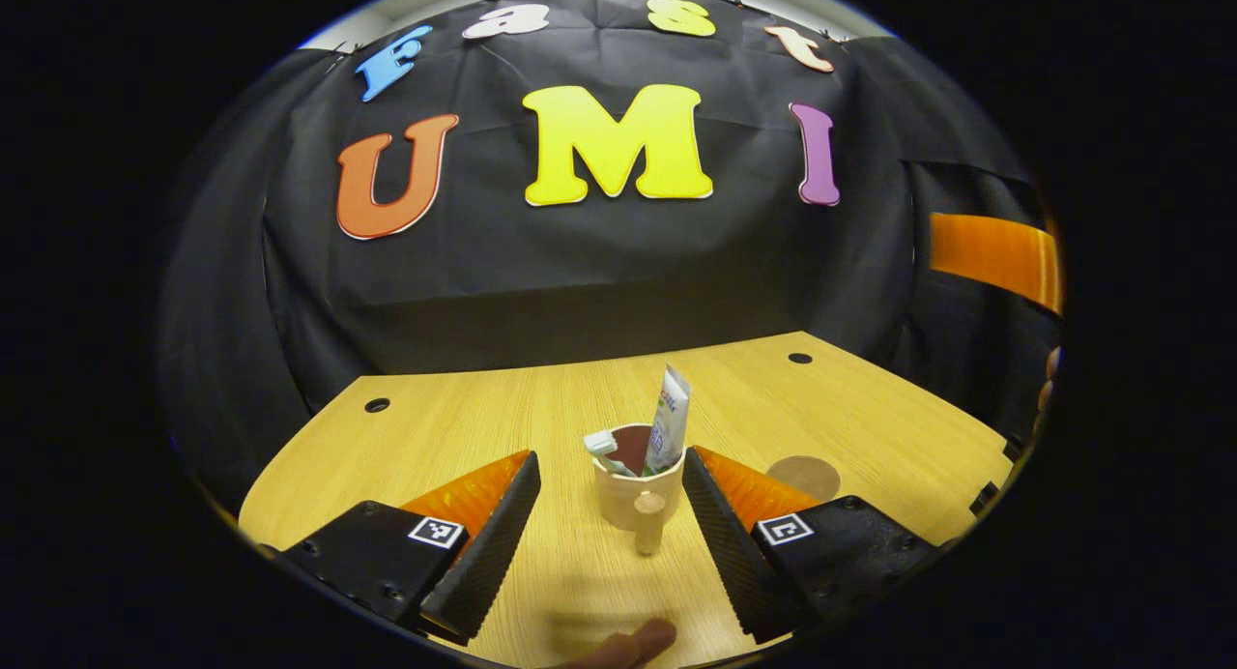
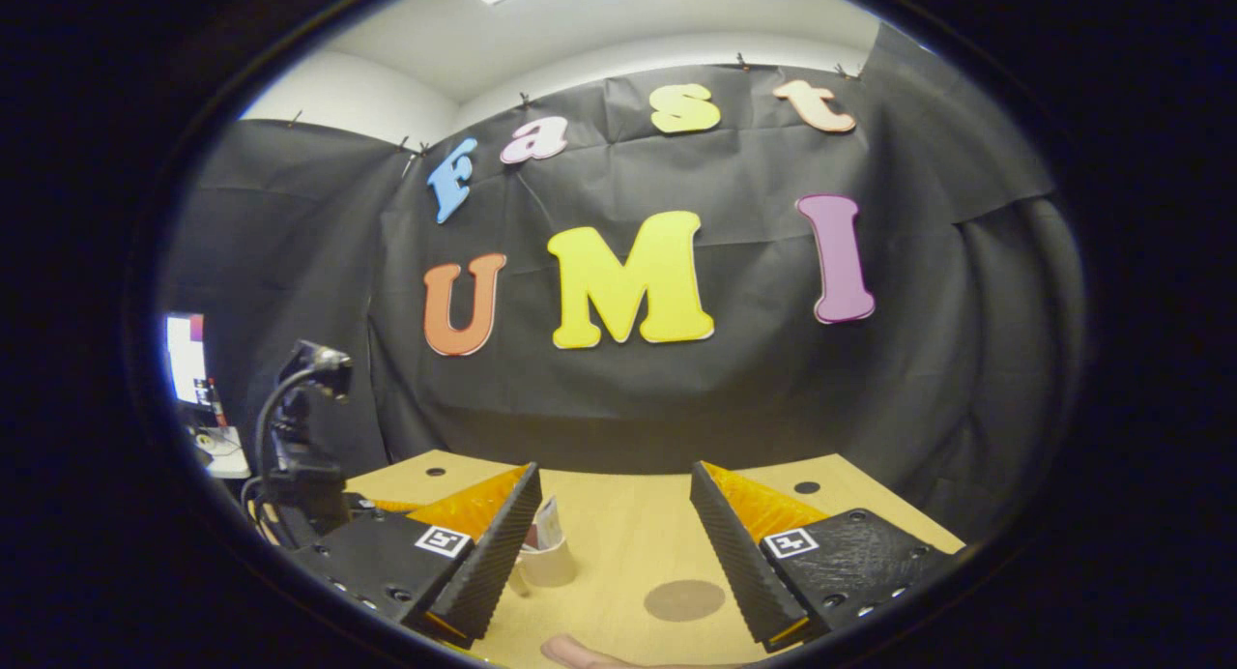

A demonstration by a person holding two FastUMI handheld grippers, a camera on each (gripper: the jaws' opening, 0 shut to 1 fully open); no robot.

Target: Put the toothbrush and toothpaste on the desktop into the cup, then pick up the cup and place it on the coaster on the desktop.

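A beige cup (image 1: pixel 628 500) stands upright on the wooden desktop (image 1: pixel 464 427), its handle (image 1: pixel 649 532) turned toward the left gripper view's camera. In it stand a toothpaste tube (image 1: pixel 669 420) and a toothbrush, head (image 1: pixel 601 444) at the rim. My left gripper (image 1: pixel 610 459) is open, with the cup between its fingertips; the right-hand finger (image 1: pixel 720 534) is at the rim, the other apart. A round brown coaster (image 1: pixel 803 477) lies to the cup's right. In the right gripper view my right gripper (image 2: pixel 616 470) hangs open and holds nothing, above the cup (image 2: pixel 551 563) and coaster (image 2: pixel 684 599).
Round holes (image 1: pixel 377 405) (image 1: pixel 800 358) mark the desktop's far corners, and the black cloth wall stands close behind. A black device with a cable (image 2: pixel 304 427) rises at the table's left edge. A person's fingertip (image 1: pixel 633 643) shows at the bottom.
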